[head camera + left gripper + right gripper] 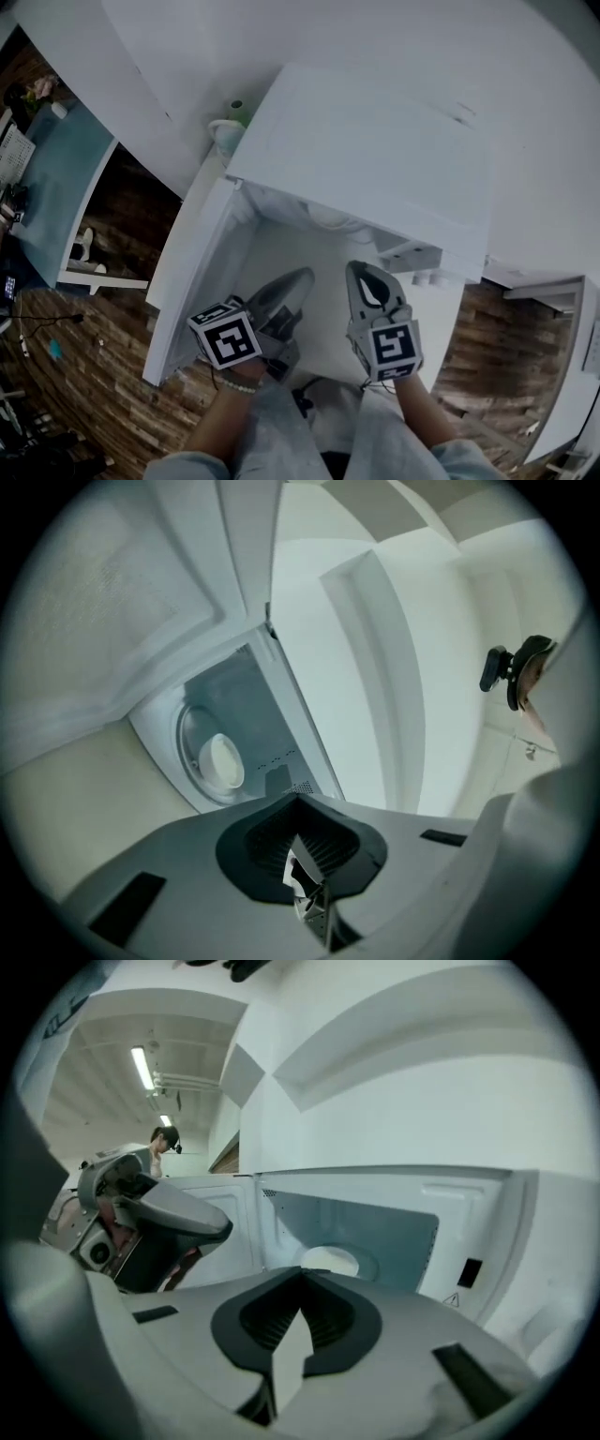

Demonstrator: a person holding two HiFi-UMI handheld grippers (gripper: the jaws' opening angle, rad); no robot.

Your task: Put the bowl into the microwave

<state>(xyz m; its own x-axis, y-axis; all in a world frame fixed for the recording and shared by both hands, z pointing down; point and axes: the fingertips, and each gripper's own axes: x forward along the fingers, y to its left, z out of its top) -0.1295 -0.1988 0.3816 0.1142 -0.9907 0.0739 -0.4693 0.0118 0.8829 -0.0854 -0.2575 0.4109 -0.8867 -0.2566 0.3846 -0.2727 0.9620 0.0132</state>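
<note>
The white microwave (366, 150) stands with its door (192, 281) swung open to the left. Inside it, the pale bowl (223, 761) sits on the round turntable (192, 747); the right gripper view also shows the bowl (330, 1260) deep in the cavity. My left gripper (305, 274) and right gripper (356, 267) are side by side just in front of the opening, outside it. The jaws of the left gripper (298, 799) are shut with nothing between them, as are those of the right gripper (302, 1269). Neither gripper touches the bowl.
The microwave rests on a white table (319, 319). A green and white item (232, 117) stands behind its left corner. A teal desk (56, 178) lies far left over wooden floor, and white shelving (562, 375) is at the right. A person (164, 1140) stands in the distance.
</note>
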